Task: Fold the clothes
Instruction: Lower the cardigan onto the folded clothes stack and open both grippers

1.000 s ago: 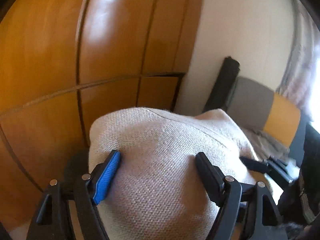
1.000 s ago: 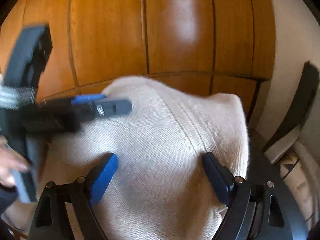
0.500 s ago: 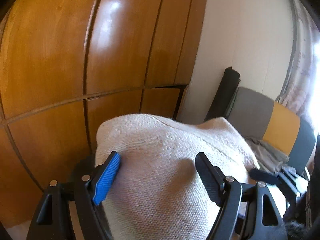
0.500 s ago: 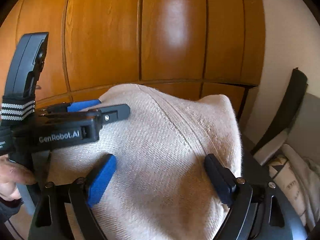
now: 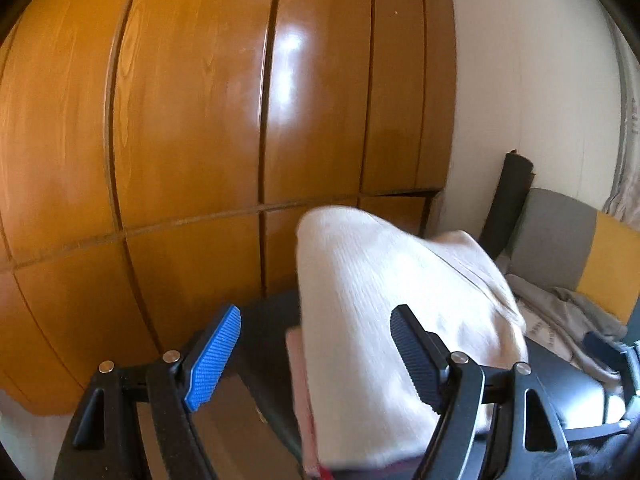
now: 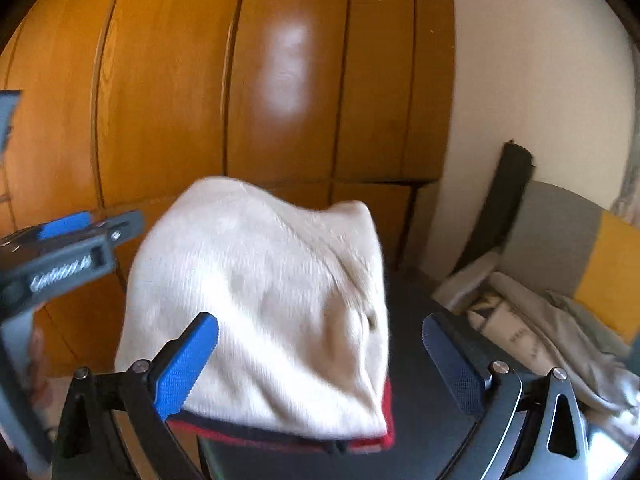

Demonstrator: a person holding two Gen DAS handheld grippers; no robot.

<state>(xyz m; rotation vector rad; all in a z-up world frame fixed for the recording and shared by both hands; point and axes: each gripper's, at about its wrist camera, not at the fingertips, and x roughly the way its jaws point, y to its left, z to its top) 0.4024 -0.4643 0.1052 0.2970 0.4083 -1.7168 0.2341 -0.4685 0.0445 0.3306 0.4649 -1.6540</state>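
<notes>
A folded cream knit garment [image 6: 260, 296] lies on top of a stack of folded red and navy clothes [image 6: 376, 436] on a dark seat [image 6: 416, 360]. My right gripper [image 6: 320, 320] is at its near edge with the jaws opening. The blue pad [image 6: 188, 364] is in front of the knit and the dark pad [image 6: 452, 364] stands well clear of it. In the left wrist view the cream garment [image 5: 380, 300] sits by the black pad [image 5: 416, 352]. My left gripper [image 5: 316, 312] is open, and its blue pad [image 5: 212, 360] is far off the cloth. In the right wrist view the left gripper [image 6: 112, 224] shows at the left, beside the knit.
Glossy wooden wardrobe doors [image 5: 200, 120] rise close behind the stack. At the right, a grey and yellow chair [image 6: 568, 240] holds loose grey clothes [image 6: 540, 320]. A black roll [image 6: 504, 200] leans on the pale wall. A person's hand [image 6: 36, 360] is at the left edge.
Both grippers have drawn back from the cream garment, which now shows its red and navy stack underneath. The left gripper has swung left, off the cloth. The right jaws have widened.
</notes>
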